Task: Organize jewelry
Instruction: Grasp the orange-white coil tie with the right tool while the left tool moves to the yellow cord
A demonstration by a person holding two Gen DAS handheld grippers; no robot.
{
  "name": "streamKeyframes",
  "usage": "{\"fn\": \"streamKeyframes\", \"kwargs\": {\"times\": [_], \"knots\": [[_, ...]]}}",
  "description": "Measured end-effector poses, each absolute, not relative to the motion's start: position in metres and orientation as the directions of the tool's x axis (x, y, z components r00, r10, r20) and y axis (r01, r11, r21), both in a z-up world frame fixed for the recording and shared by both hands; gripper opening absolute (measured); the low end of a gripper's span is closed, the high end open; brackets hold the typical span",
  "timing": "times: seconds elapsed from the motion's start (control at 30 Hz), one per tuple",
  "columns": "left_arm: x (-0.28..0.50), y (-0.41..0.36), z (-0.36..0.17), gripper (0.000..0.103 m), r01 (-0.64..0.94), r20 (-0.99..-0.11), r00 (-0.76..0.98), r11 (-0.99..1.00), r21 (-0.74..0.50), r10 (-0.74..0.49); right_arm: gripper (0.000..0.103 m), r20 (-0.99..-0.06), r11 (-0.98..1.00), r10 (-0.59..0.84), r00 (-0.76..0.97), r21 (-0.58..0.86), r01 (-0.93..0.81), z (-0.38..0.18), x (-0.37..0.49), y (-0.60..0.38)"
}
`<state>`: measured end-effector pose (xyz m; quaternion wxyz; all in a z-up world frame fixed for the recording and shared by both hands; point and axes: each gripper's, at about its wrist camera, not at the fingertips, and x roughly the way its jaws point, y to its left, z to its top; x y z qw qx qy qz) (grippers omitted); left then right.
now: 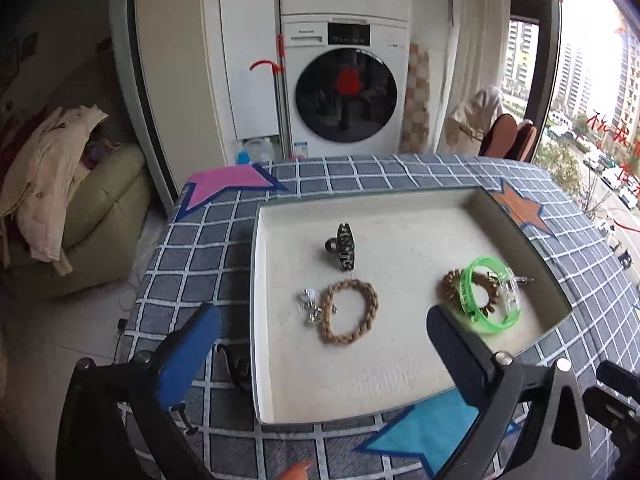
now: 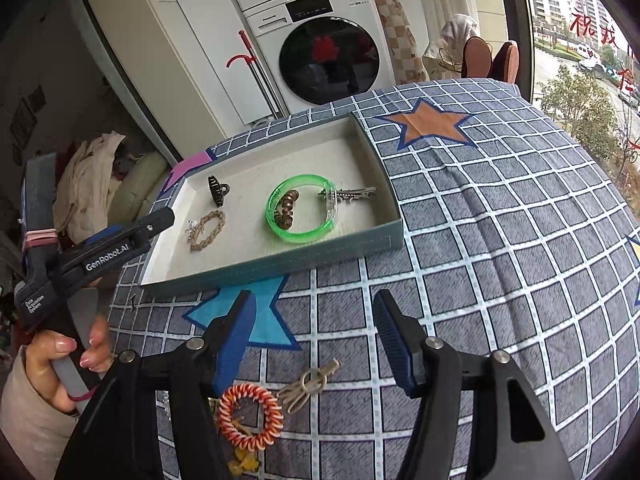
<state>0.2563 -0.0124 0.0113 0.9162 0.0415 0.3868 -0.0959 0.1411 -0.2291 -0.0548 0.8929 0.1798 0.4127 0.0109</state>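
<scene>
While the left gripper (image 1: 324, 338) hangs over the near-left part of the tray (image 1: 256, 320) with its jaws spread wide and nothing between them, the left wrist view suggests a piece was meant to land just there: a braided tan rope bracelet (image 1: 349, 312) lies flat below the fingers, touching a small cluster of clear, faceted earrings (image 1: 310, 307). Further back a dark, ribbed claw clip (image 1: 343, 246) stands on its teeth. At the right, a glossy translucent green bangle (image 1: 490, 294) rests over a brown coiled hair tie (image 1: 472, 292), apparently grouped by ring shape. The tray's floor looks matte and off-white, its walls low

From the right wrist view, the right gripper (image 2: 316, 332) is partly open and empty, its ribbed blue pads aimed at the checked cloth (image 2: 500, 240) short of the tray (image 2: 280, 264). Still unsorted and near its fingers lie a red-and-white spiral hair tie (image 2: 250, 418), a beige metal hairpin bunch (image 2: 310, 384) just beside it, and something amber below, too hidden to name. A silver clip (image 2: 354, 194) lies in the tray beside the bangle (image 2: 300, 210)
</scene>
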Motion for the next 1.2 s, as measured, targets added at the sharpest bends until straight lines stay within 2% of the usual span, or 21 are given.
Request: {"fn": "streamKeyframes", "kwargs": {"times": [0.1,0.17,0.33,0.83,1.07,1.2], "knots": [[0.252,-0.010,0.008,0.103,0.209,-0.711,0.688,0.978,-0.002,-0.148,0.075,-0.731,0.936,0.174,0.659,0.331,0.119,-0.055,0.133,-0.227],[0.245,-0.009,0.008,0.103,0.210,-0.699,0.701,0.978,0.009,-0.144,0.083,-0.726,0.937,0.176,0.665,0.330,0.112,-0.054,0.127,-0.226],[0.225,-0.003,0.006,0.103,0.206,-0.682,0.718,0.978,0.015,-0.141,0.086,-0.710,0.940,0.185,0.680,0.330,0.089,-0.054,0.111,-0.220],[0.136,0.016,-0.034,0.103,0.233,-0.758,0.633,0.972,-0.007,-0.158,0.086,-0.782,0.935,0.227,0.581,0.342,0.096,-0.082,0.076,-0.206],[0.121,0.018,-0.040,0.103,0.229,-0.776,0.612,0.973,-0.013,-0.154,0.085,-0.795,0.918,0.244,0.555,0.374,0.133,-0.090,0.078,-0.207],[0.121,0.016,-0.041,0.103,0.234,-0.776,0.613,0.972,0.003,-0.145,0.068,-0.802,0.925,0.244,0.544,0.361,0.118,-0.091,0.086,-0.200]]}}
